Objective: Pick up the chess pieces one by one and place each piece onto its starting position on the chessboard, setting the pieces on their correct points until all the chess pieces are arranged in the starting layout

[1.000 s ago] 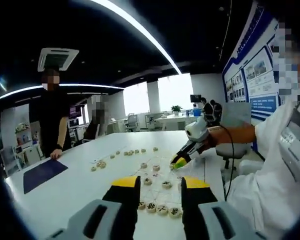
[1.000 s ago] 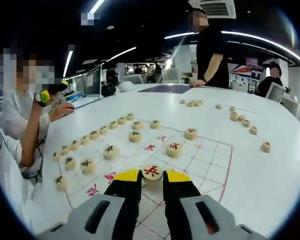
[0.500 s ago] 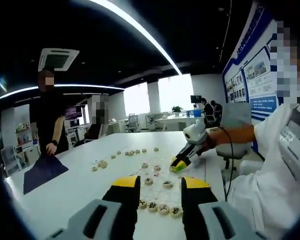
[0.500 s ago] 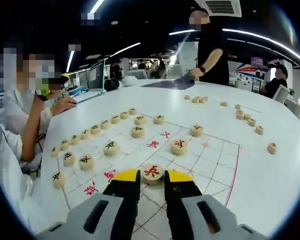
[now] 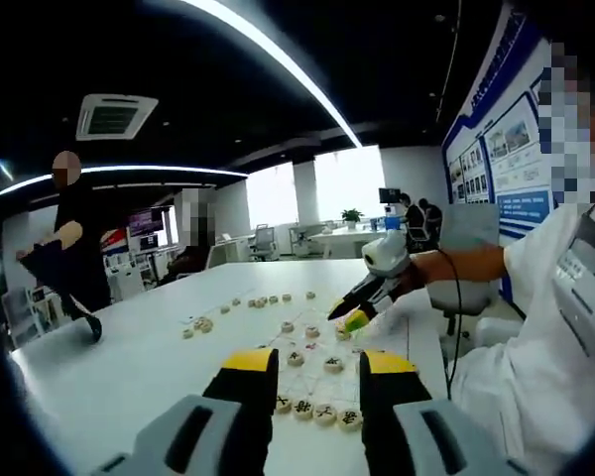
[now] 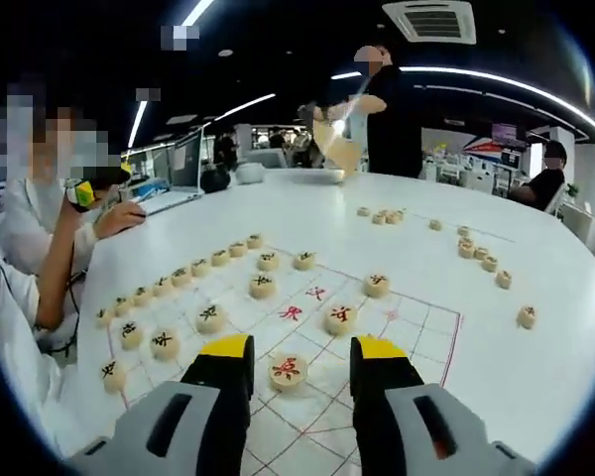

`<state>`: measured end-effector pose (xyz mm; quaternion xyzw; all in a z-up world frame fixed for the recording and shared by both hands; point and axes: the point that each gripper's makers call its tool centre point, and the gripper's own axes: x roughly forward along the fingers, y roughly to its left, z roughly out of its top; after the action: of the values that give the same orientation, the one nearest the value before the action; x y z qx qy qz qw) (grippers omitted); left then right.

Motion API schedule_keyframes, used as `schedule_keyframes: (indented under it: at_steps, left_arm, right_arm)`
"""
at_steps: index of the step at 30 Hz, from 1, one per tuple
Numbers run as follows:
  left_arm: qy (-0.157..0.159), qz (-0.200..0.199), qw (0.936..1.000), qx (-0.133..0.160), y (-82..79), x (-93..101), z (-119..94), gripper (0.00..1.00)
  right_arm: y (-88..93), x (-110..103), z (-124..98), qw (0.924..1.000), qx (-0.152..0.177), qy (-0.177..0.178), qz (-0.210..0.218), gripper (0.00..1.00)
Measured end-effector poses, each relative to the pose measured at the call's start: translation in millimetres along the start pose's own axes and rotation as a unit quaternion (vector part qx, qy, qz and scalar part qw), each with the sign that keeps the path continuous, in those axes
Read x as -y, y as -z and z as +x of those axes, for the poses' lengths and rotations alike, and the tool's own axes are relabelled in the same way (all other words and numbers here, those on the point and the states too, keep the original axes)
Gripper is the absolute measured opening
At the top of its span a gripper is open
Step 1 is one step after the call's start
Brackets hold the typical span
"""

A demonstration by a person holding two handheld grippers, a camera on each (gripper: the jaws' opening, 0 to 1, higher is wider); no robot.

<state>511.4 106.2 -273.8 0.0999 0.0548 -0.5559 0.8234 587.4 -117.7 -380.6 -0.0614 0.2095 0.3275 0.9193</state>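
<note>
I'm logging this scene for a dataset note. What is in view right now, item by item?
Table: one, white, large and round-edged, under everything.
Chessboard: one, red lines on white, on the table.
Placed chess pieces: many, cream discs with black or red characters, on board points.
Red-marked piece: one, cream, lying on the board between the right gripper's open jaws.
Loose pieces: several, cream, scattered on the table beyond the board.
Bystander: one, dark clothes, standing at the table's far side.
Left gripper: black with yellow tips, open, above the board.
Right gripper: same colours, open.
</note>
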Motion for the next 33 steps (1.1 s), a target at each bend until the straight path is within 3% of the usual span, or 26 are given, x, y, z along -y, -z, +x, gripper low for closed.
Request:
schedule_keyframes:
  at_steps: [7,13,19,22,26,33]
  left_arm:
    - [-0.001,0.0,1.0,0.0,-0.6,-0.8,-0.4,0.34]
    - [-0.006,-0.002,1.0,0.002,-0.7,-4.3,-3.5,0.34]
    - [-0.01,-0.003,0.9999,0.005,-1.6,-6.8,-6.2,0.34]
    - [-0.011,-0.003,0.9999,0.007,-2.5,-7.5,-7.1,0.34]
    - [-0.015,0.004,0.9999,0.003,-2.3,-6.9,-7.1,0.34]
    - [-0.012,0.007,0.9999,-0.003,1.1,-5.1,-3.9,0.34]
  right_arm:
    - [-33.7,18.5,20.6,0.9997,0.015,0.018,0.002,0.38]
    - [-58.8,43.4,57.3,0.9992,0.014,0.034,0.012,0.37]
    - [-69.4,61.7,96.4,0.9987,-0.001,0.05,0.003,0.36]
    - [-81.1,79.7,113.0,0.9955,0.018,0.093,-0.005,0.33]
    - [-86.1,101.2,139.4,0.9926,0.008,0.119,-0.022,0.33]
    - [-74.9,131.8,181.9,0.9882,-0.022,0.151,-0.015,0.33]
